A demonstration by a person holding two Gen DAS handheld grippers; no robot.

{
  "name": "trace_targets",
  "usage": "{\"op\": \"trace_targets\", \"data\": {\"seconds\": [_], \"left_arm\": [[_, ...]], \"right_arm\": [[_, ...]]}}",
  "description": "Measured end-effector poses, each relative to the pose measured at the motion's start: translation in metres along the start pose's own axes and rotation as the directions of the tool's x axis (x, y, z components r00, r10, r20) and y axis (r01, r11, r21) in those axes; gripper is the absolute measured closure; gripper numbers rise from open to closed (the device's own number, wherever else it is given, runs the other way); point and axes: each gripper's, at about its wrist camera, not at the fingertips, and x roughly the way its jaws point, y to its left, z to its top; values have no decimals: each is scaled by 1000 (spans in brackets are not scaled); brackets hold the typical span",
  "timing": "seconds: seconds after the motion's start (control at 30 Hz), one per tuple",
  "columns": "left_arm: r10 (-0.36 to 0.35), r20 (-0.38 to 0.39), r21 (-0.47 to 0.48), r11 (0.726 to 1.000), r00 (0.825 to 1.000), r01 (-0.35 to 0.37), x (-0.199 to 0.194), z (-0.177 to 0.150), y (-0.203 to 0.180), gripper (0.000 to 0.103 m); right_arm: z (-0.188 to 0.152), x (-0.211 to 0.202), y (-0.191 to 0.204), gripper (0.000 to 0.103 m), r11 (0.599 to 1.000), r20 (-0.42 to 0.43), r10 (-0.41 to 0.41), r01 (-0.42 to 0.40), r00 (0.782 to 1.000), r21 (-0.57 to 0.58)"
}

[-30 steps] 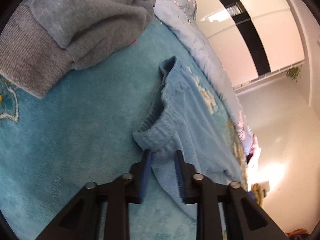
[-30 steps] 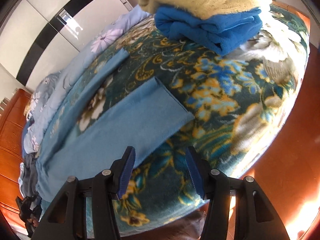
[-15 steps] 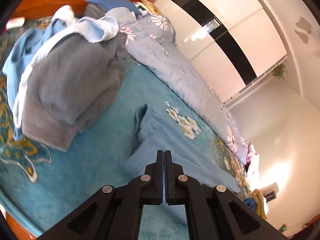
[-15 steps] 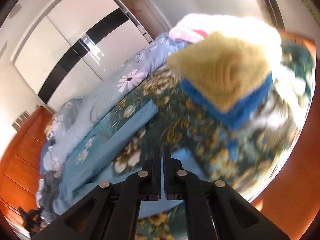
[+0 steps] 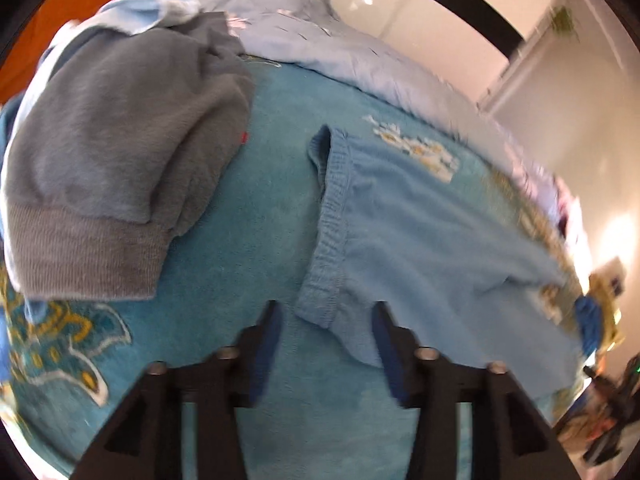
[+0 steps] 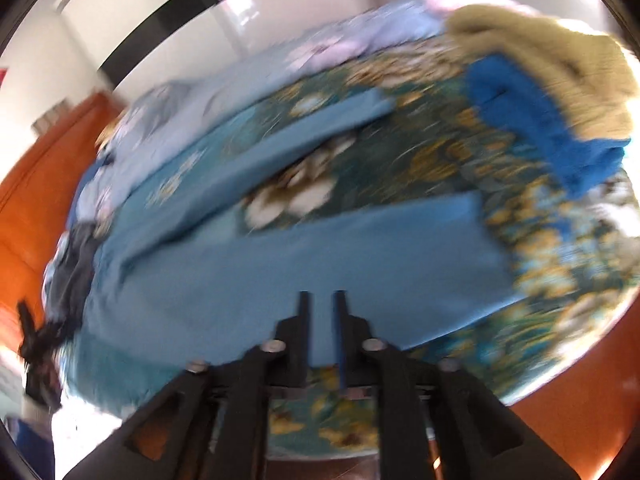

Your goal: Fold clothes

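Two claws hang over one garment, and neither grips anything. Your left gripper [image 5: 326, 316] is spread wide, its blue pads either side of the near corner of the elastic waistband without touching it, as far as the view shows. The light blue fleece trousers [image 5: 420, 240] lie flat on the teal floral blanket [image 5: 260, 220], the waistband running straight ahead of the claw and the legs stretching off to its right. Ahead and to the left of that claw sits an unfolded grey sweatshirt with a ribbed hem [image 5: 112, 160], heaped with paler clothes behind it.

Your right gripper [image 6: 320, 300] is narrowed to a slim gap, with only air between the pads, above the near trouser leg [image 6: 320, 256]. The view is blurred, so whether it touches the cloth is unclear. The second leg [image 6: 288, 140] lies apart, further ahead. Far ahead to the right, a folded royal blue garment [image 6: 532, 120] carries a folded tan knit [image 6: 540, 52].

By my reading, those two are done; the trousers have no fold yet, and the grey pile waits.
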Motion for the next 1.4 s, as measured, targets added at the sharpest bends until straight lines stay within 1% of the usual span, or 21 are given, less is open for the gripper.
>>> {"op": "trace_targets", "data": {"seconds": [0.03, 0.1, 0.2, 0.3, 0.37, 0.53, 0.6, 0.7, 0.73, 0.77, 0.8, 0.83, 0.93, 1.0, 1.07, 1.13, 1.2, 1.3, 1.4], "left_arm": [[-11, -2, 4, 1000, 1000, 11, 3, 1, 1, 44], [-37, -5, -12, 999, 999, 37, 9, 4, 6, 39], [-58, -15, -18, 998, 998, 58, 19, 10, 9, 39], [-80, -35, 11, 997, 996, 80, 23, 13, 6, 39], [-106, -29, 44, 993, 994, 107, 25, 15, 0, 39], [-150, -55, 64, 986, 987, 153, 31, 17, -2, 39], [-154, -61, 69, 985, 986, 158, 33, 17, -2, 39], [-166, -64, 73, 983, 984, 170, 31, 16, -1, 39], [-169, -65, 71, 982, 983, 174, 31, 16, 0, 39], [-173, -67, 69, 982, 983, 177, 31, 16, 0, 39], [-176, -66, 67, 981, 982, 180, 31, 16, 1, 39], [-179, -65, 65, 981, 982, 183, 31, 16, 1, 39], [-193, -63, 60, 979, 979, 196, 30, 17, 2, 39], [-210, -60, 63, 975, 976, 213, 29, 18, 1, 39], [-219, -57, 69, 972, 974, 223, 28, 20, -1, 39], [-227, -52, 72, 971, 973, 230, 29, 23, -4, 39], [-251, -56, 66, 965, 966, 254, 30, 24, -5, 39], [-286, -70, 67, 955, 956, 290, 32, 22, -8, 39], [-324, -76, 106, 938, 943, 330, 27, 14, -13, 39]], "right_arm": [[-3, 7, 11, 64, 999, -25, 15, -15, 1000, -31], [-7, 21, 37, 63, 993, -68, 37, -44, 997, -112], [-7, 41, 75, 62, 971, -132, 90, -117, 987, -210], [-8, 59, 111, 62, 937, -188, 117, -171, 975, -305], [-11, 69, 131, 62, 912, -227, 135, -211, 964, -353], [-17, 93, 169, 62, 850, -275, 84, -213, 958, -482], [-18, 99, 175, 62, 835, -277, 65, -204, 959, -511], [-17, 105, 180, 62, 817, -295, 55, -212, 954, -535], [-17, 107, 182, 69, 811, -301, 48, -213, 952, -544], [-17, 110, 184, 82, 804, -306, 34, -208, 952, -557], [-17, 112, 186, 88, 798, -309, 23, -204, 951, -567], [-17, 112, 186, 95, 796, -312, 19, -203, 950, -570], [-11, 109, 186, 99, 797, -306, 29, -207, 951, -567], [0, 102, 183, 100, 807, -289, 49, -208, 956, -553], [15, 97, 180, 100, 820, -253, 53, -187, 966, -541], [34, 99, 178, 100, 834, -213, 47, -155, 976, -529], [51, 107, 176, 100, 852, -191, 39, -133, 981, -507], [69, 128, 168, 100, 883, -190, 15, -103, 982, -458], [77, 145, 161, 99, 908, -207, 3, -90, 978, -410]]}}
